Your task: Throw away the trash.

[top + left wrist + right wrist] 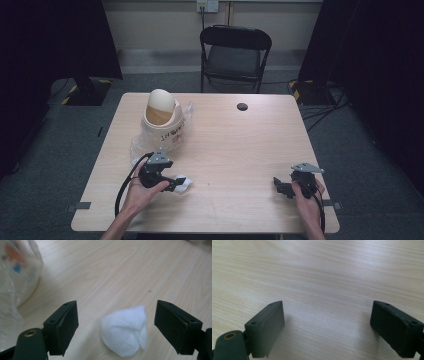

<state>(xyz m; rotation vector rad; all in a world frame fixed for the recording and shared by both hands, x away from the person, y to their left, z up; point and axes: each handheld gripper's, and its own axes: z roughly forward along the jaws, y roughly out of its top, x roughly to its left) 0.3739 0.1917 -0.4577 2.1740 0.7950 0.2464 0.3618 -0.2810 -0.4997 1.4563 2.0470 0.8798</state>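
A crumpled white paper wad (125, 333) lies on the wooden table (240, 150), between the open jaws of my left gripper (116, 325). Neither jaw touches it. From above, the same wad (183, 184) sits just past the tips of my left gripper (176, 184), near the table's front left. My right gripper (279, 186) rests low at the front right, jaws wide apart over bare wood (327, 302), with nothing between them. A small cream bin with a domed swing lid (161, 119) stands at the back left, lined with a clear plastic bag (15, 282).
A small black disc (242, 106) lies near the table's far edge. A black folding chair (235, 55) stands behind the table. Dark curtains hang on both sides, and cables run across the floor at the right.
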